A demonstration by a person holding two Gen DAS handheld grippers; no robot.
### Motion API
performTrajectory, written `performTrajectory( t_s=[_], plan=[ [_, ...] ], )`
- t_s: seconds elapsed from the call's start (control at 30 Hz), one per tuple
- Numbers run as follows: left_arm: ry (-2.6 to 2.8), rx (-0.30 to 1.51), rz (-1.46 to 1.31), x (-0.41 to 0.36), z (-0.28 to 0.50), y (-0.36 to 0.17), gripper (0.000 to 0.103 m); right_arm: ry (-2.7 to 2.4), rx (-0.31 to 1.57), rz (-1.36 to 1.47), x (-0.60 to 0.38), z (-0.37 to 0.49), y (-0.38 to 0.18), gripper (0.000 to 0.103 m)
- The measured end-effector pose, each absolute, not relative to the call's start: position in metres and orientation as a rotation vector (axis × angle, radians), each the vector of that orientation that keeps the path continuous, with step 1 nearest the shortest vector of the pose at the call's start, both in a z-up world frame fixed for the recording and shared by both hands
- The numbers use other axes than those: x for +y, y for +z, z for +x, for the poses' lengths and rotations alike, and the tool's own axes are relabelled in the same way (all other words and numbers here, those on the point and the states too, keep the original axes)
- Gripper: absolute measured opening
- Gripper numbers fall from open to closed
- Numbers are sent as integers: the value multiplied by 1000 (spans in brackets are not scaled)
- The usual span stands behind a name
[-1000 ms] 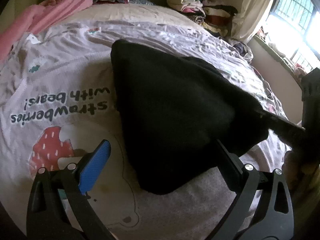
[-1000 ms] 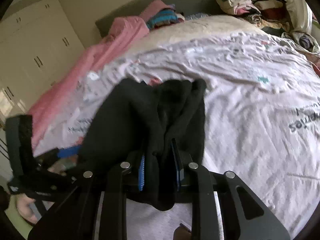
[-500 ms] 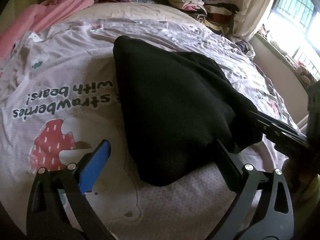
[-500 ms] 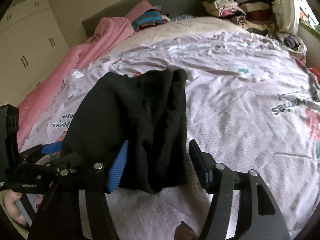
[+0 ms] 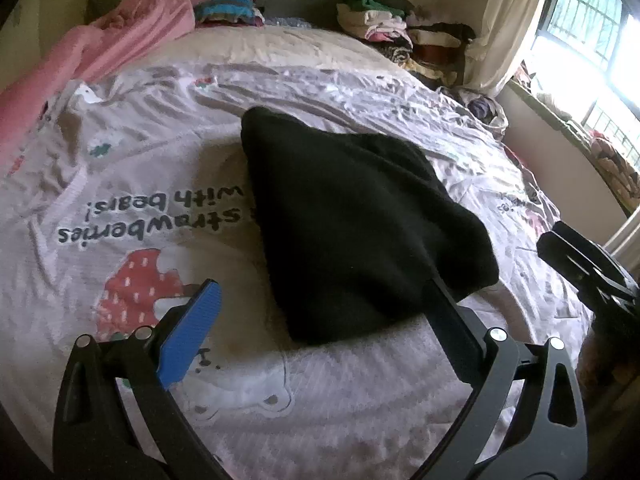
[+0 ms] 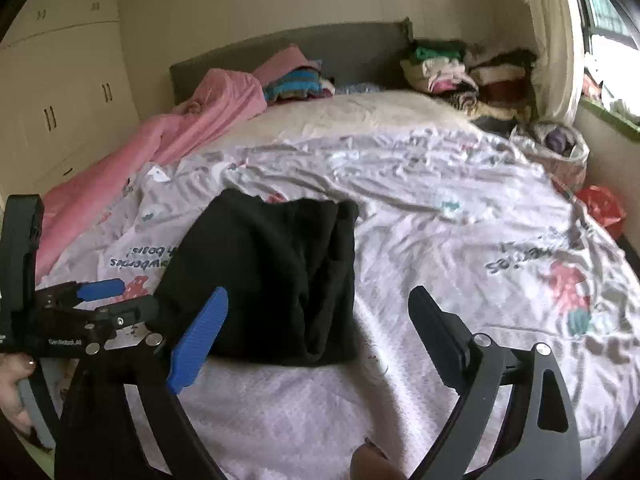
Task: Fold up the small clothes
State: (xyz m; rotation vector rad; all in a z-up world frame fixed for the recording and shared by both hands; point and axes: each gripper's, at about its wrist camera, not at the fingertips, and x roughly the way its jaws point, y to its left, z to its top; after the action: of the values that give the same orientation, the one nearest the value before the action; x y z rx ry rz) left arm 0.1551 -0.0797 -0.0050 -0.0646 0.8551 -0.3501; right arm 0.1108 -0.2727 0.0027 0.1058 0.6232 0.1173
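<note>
A folded black garment (image 5: 352, 220) lies flat on the white strawberry-print bedsheet (image 5: 120, 184). My left gripper (image 5: 323, 282) is open, hovering over the garment's near edge. Its blue pad (image 5: 192, 328) is over the sheet, and the other finger overlaps the garment's corner without pinching it. In the right wrist view the same garment (image 6: 272, 272) lies just beyond my right gripper (image 6: 318, 292). Its jaws are opening wide, and no pad presses on the cloth. The left gripper (image 6: 120, 298) shows at that view's left edge, held by a hand.
A pink blanket (image 6: 180, 136) runs along the bed's left side. Stacks of folded clothes (image 6: 460, 68) and a striped pile (image 6: 296, 84) sit by the grey headboard. A window is at the right, a wardrobe (image 6: 60, 100) at the left, a red bag (image 6: 600, 204) by the wall.
The right gripper was shut on the black garment's edge, then spread its jaws, let go and drew back and up. The garment settled flat. The left gripper backed off slightly.
</note>
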Motion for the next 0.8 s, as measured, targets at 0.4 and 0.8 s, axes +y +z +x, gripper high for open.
performTrajectory(
  t_s=[0.4, 0.8],
  plan=[
    [-327, 771, -55, -63, 119, 19, 93, 92, 493, 43, -253, 60, 32, 98],
    [-301, 705, -27, -42, 74, 20, 93, 53, 412, -5, -238, 18, 38, 99]
  ],
)
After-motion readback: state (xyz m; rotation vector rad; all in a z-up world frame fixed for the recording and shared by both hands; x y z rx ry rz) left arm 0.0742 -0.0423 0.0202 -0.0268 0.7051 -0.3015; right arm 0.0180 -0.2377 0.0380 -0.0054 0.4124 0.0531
